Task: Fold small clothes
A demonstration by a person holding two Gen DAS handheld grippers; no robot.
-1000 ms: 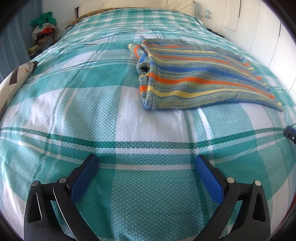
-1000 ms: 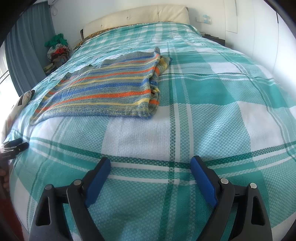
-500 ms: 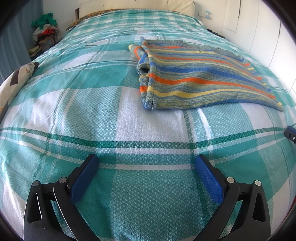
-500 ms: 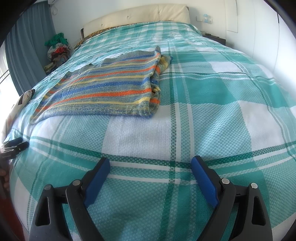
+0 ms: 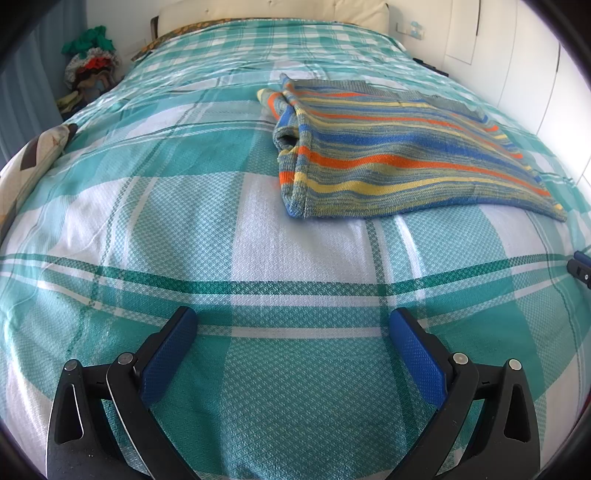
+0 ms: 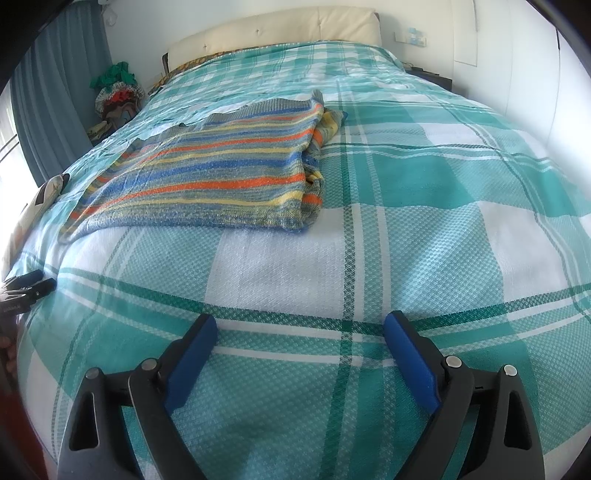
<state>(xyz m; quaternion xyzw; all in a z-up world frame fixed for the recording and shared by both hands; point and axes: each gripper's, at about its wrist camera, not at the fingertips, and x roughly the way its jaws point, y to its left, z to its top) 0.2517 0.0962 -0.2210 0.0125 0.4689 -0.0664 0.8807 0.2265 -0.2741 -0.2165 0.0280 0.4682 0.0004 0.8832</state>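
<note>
A striped knit garment (image 5: 388,155), in blue, orange, yellow and grey-green bands, lies flat and folded over on the bed; it also shows in the right wrist view (image 6: 221,177). Its folded, bunched edge faces the left gripper's side. My left gripper (image 5: 293,332) is open and empty, low over the bedspread, well short of the garment. My right gripper (image 6: 300,334) is open and empty too, also short of the garment. The tip of the right gripper shows at the right edge of the left wrist view (image 5: 580,267), and the left gripper's tip at the left edge of the right wrist view (image 6: 27,286).
The bed has a teal and white plaid bedspread (image 5: 184,221) and a cream headboard (image 6: 280,29). A patterned pillow (image 5: 26,170) lies at the left edge. A pile of clothes (image 5: 92,62) sits beside the bed by a blue curtain (image 6: 55,92). White walls stand on the right.
Both views have crept slightly; the garment sits a touch lower and nearer in each. Both grippers stay open and empty.
</note>
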